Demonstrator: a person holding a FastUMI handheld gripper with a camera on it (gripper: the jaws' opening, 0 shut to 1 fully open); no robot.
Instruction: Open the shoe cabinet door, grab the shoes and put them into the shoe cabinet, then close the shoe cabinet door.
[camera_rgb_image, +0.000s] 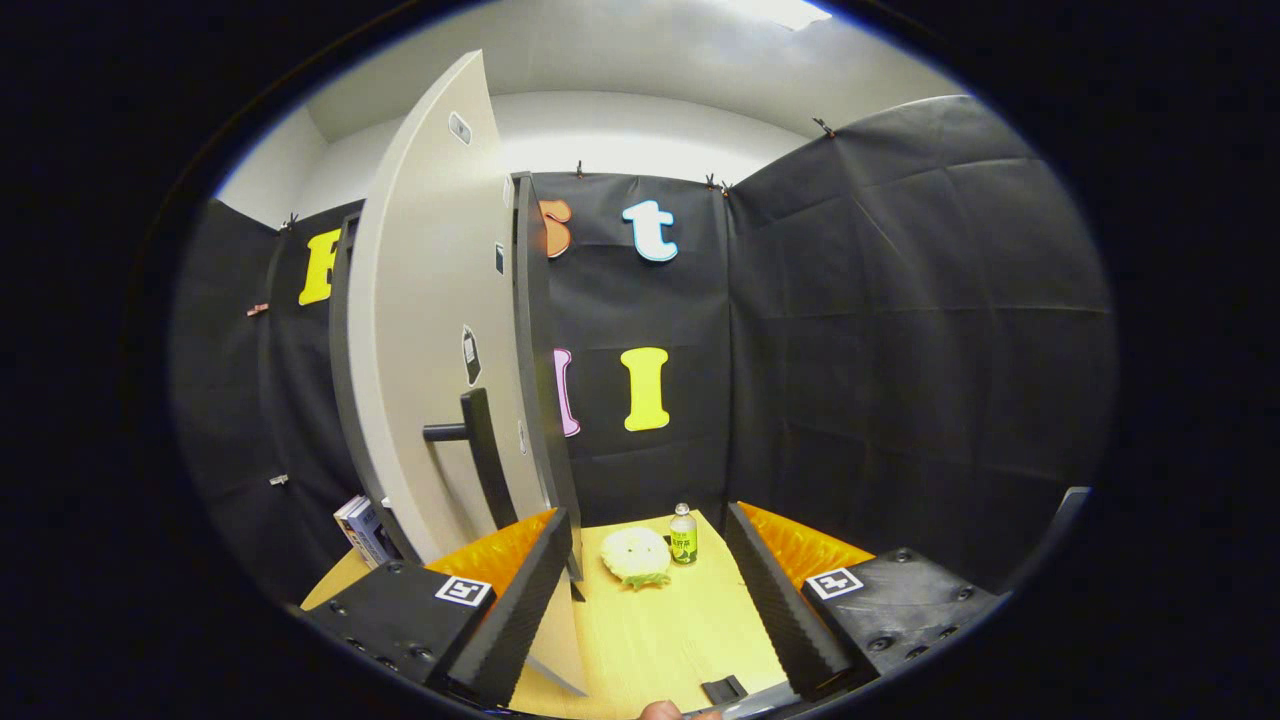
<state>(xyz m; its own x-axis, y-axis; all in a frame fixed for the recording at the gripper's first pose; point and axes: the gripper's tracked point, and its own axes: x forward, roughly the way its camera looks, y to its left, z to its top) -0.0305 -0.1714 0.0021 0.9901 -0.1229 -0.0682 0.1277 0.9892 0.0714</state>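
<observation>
The shoe cabinet (350, 330) stands tall on the left side of the bench (660, 630). Its door (430, 330) is pale grey and swung open toward the camera, so its wide face and thin dark edge both show. A dark bar handle (485, 455) sticks out from the door, low down. A few small stickers sit on the door's face, too small to make out. The door's bottom corner comes down beside the left finger.

The gripper (650, 600) has its two fingers spread wide apart, with nothing between them but bare bench. The door's handle is above and beyond the left finger.

The inside of the cabinet is hidden behind the open door, so what is in it cannot be told. Past the fingers, near the back wall, lies a round, pale, fuzzy thing (636, 556); it is hard to say what it is. Just beside it stands a small bottle (683, 535) with a white cap. A book (362, 530) leans by the foot of the cabinet on the left, partly cut off. A small dark clip (722, 689) lies close between the fingers, and a fingertip (662, 711) peeks in nearby.

The bench is light yellow wood. Black cloth walls stand all around it, with a white ceiling and a bright light above.
</observation>
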